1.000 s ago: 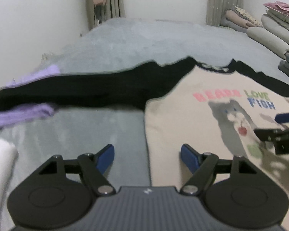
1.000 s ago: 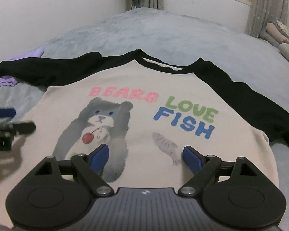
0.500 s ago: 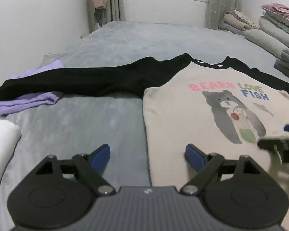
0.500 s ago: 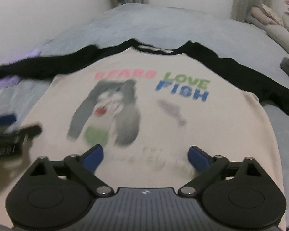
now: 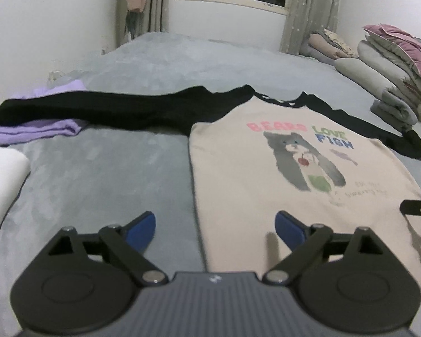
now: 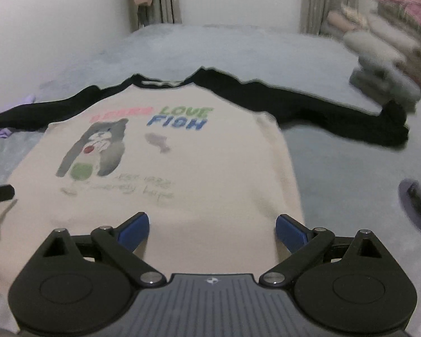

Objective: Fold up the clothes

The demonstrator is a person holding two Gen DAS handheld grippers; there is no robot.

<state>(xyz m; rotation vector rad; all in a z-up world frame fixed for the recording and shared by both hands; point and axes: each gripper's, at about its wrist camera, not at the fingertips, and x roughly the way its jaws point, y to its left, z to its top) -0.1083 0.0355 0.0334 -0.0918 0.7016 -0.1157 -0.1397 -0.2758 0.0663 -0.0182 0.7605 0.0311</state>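
Left wrist view showing shirt (image 5: 238,185) lying flat, sleeves spread, no fold begun. Left gripper (image 5: 214,229) opening wide, empty; right gripper (image 6: 212,229) gaping, holding nothing.

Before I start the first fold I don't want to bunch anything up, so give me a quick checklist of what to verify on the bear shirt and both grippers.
1. Shirt lies flat, print up, on the grey bed cover: ok.
2. Both black sleeves spread out sideways: ok; the left sleeve lies over a purple garment, not ok for a clean fold.
3. Left gripper empty, jaws opening, astride the shirt's left side edge: ok.
4. Right gripper open and empty near the right side edge: ok.
5. Bottom hem position: cannot tell, hidden beneath the grippers.
6. Dark object on the cover right of the shirt: cannot tell, blurred.
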